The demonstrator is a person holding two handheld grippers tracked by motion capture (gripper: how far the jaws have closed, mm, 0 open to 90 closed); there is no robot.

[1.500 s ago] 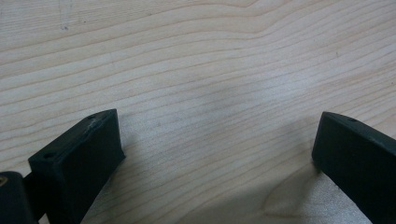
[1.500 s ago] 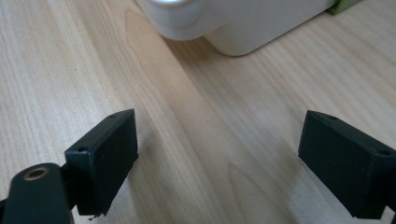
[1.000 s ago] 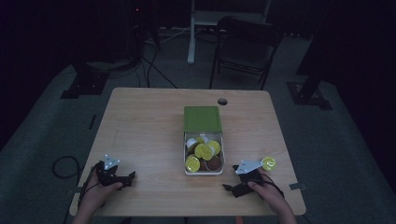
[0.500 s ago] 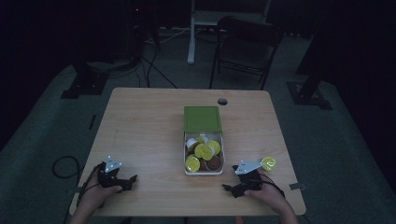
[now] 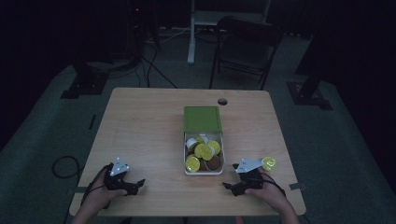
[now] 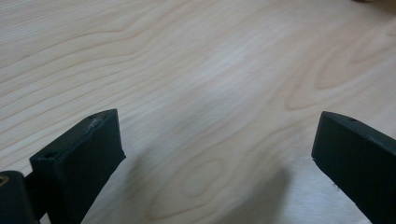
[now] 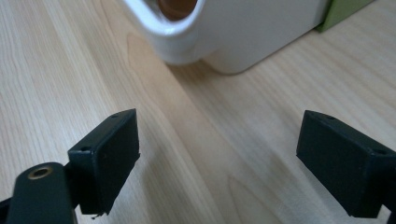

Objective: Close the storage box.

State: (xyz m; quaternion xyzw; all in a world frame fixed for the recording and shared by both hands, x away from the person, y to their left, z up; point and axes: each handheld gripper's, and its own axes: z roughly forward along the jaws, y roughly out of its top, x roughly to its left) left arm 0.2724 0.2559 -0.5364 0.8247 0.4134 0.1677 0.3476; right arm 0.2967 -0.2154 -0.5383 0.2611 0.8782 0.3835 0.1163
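Grippers: right gripper rests just right of the white box, jaws spread, holding nothing; left gripper well left of box, jaws likewise apart. Yellow-lidded cup lies right of box.

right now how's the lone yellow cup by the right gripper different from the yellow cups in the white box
The lone yellow cup sits on the bare table, just beyond the right gripper; the yellow cups in the box lie inside the white box. The lone cup stands by itself, while the boxed ones are crowded together with brown and white cups. Both have round yellow tops and look alike in size.
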